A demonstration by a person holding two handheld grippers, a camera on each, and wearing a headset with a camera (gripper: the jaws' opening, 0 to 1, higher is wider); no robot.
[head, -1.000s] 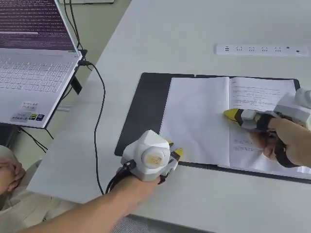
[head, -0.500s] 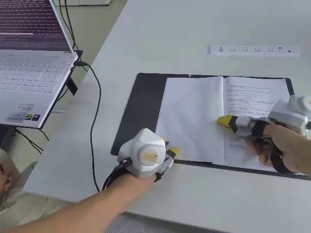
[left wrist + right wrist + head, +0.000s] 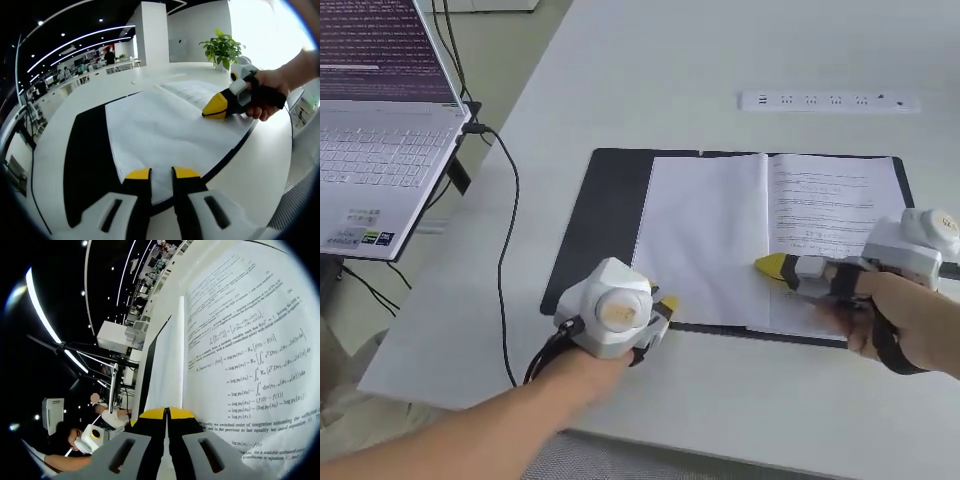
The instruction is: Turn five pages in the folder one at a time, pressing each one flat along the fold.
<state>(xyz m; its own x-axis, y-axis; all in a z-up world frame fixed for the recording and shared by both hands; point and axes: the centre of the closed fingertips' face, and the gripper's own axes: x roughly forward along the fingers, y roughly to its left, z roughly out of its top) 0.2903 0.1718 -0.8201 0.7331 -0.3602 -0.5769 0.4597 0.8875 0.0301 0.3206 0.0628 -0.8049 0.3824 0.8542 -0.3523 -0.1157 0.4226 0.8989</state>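
Note:
A black folder (image 3: 600, 215) lies open on the white table. Its left page (image 3: 700, 235) is blank and its right page (image 3: 832, 200) is printed with text and formulas (image 3: 240, 355). My right gripper (image 3: 767, 266) is shut, its yellow tip resting on the paper at the fold, low on the page; it also comes in from the right in the left gripper view (image 3: 216, 106). My left gripper (image 3: 667, 304) sits at the near left corner of the blank page (image 3: 165, 125), its jaws a narrow gap apart with nothing between them.
An open laptop (image 3: 380, 150) stands at the far left, and its black cable (image 3: 505, 250) runs along the table beside the folder. A white power strip (image 3: 830, 101) lies beyond the folder. The table's near edge is just below the folder.
My right gripper has slid down the fold toward the near edge of the folder. The left gripper stays at the page's near corner. The head camera has shifted.

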